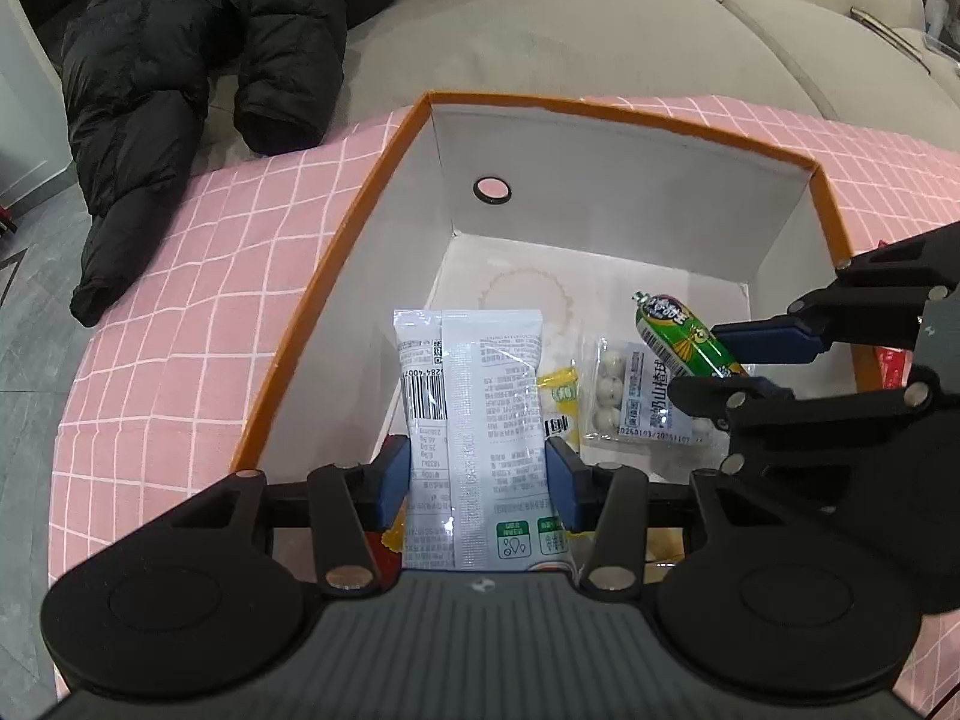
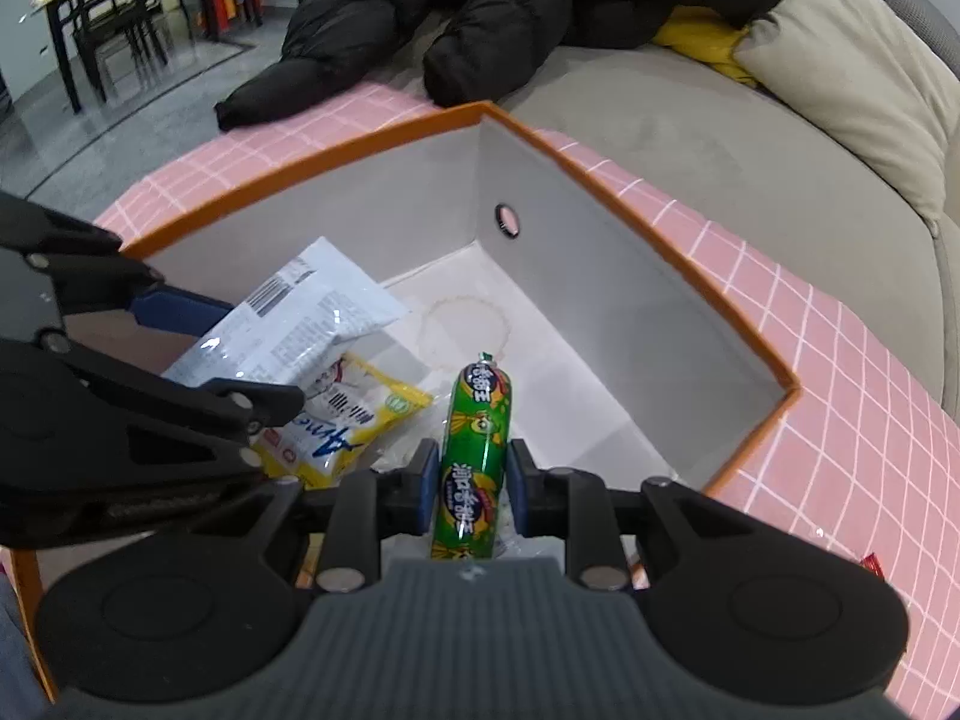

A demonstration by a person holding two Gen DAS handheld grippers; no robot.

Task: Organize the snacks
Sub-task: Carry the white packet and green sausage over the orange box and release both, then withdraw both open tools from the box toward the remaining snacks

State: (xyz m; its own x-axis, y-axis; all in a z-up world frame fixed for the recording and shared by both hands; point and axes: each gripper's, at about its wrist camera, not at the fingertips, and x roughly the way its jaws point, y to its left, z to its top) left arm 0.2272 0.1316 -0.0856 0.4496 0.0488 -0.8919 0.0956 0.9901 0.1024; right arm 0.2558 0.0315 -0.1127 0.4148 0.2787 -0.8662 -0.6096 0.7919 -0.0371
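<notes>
Two snacks are being held over the open box [image 1: 600,222] at once. A white packet [image 1: 474,414] sits upright between the blue pads of the left hand-held gripper [image 1: 477,474], which is closed partway and pinching the packet's sides; its barcode faces up, and its top edge reaches toward twelve o'clock, over the box floor. A green sausage [image 2: 474,450] is clamped lengthwise in the right hand-held gripper [image 2: 471,489], whose jaws stand narrow, pressed to the wrapper on both sides, the tied end pointing toward twelve o'clock.

Seen from the left wrist, the sausage and the right hand-held gripper lie at about three o'clock from the white packet, well inside the box.

On the box floor, a yellow packet [image 2: 348,420] lies flat just at nine o'clock of the sausage, partly under the white packet. A clear bag of pale round sweets [image 1: 630,396] lies between the two held snacks.

The box has an orange rim, white inner walls and a round hole [image 1: 492,189] in its far wall. It stands on a bench with a pink checked cloth [image 1: 198,276]. Beyond it, at twelve o'clock, is a beige sofa [image 1: 570,42] with a black puffer jacket [image 1: 198,60] draped off its edge.
</notes>
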